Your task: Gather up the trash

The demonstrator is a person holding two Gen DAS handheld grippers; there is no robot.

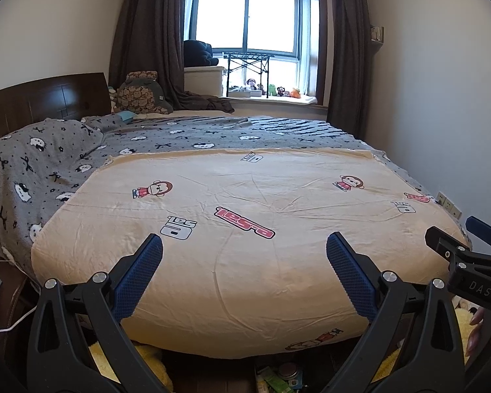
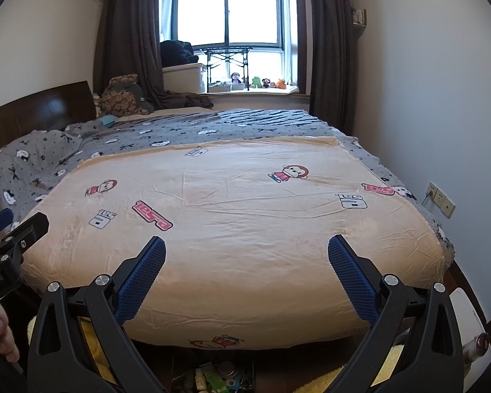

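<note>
Both wrist views face the bed (image 1: 245, 196) foot-on, apparently side by side.

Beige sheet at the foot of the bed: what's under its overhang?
On the floor under the beige sheet: a pile of small trash, green packets and a round tin, beside a yellow rug. Farther under the bed is hidden.

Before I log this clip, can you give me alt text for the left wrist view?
The left tongs, open and holding nothing, face a bed under a beige cartoon-print sheet, with a grey blanket and curtained window beyond. The right tongs enter at the right edge; small litter lies on the floor at the bed's foot.
</note>
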